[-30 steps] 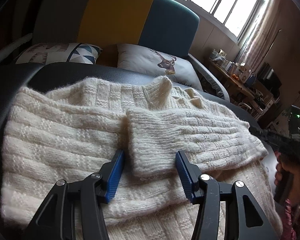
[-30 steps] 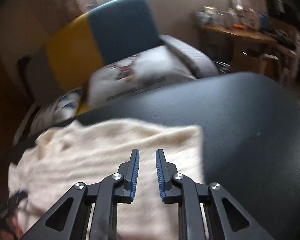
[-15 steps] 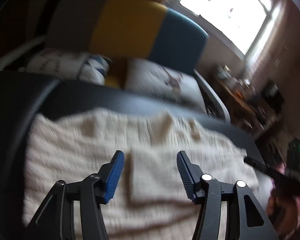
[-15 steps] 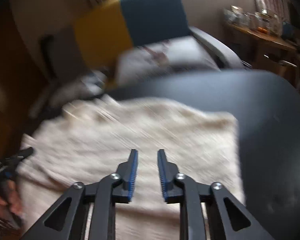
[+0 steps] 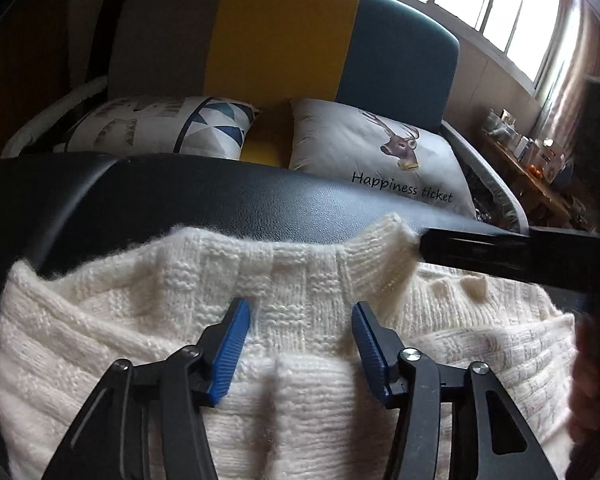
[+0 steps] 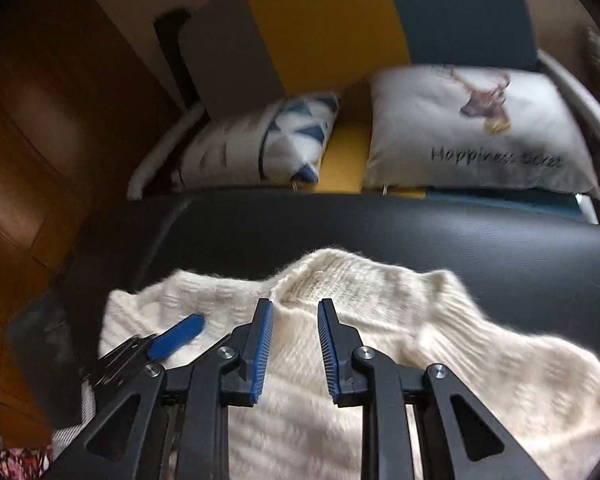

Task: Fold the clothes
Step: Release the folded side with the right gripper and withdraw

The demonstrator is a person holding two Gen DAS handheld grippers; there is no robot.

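Cream chunky-knit sweater point(image 5: 308, 312) spread on black padded surface point(image 5: 220, 196), collar at 12 o'clock. Left gripper point(image 5: 300, 344) wide open, right gripper point(image 6: 294, 344) parted, both empty. Probably mid-fold; pinching collar edge looks next.

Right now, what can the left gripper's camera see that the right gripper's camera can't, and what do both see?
Only the left view shows the window and the cluttered side table. Only the right view shows the wooden door, plus the left gripper's blue fingertip resting on the knit. Both share the white sweater, the deer cushion, the triangle cushion and the black surface.
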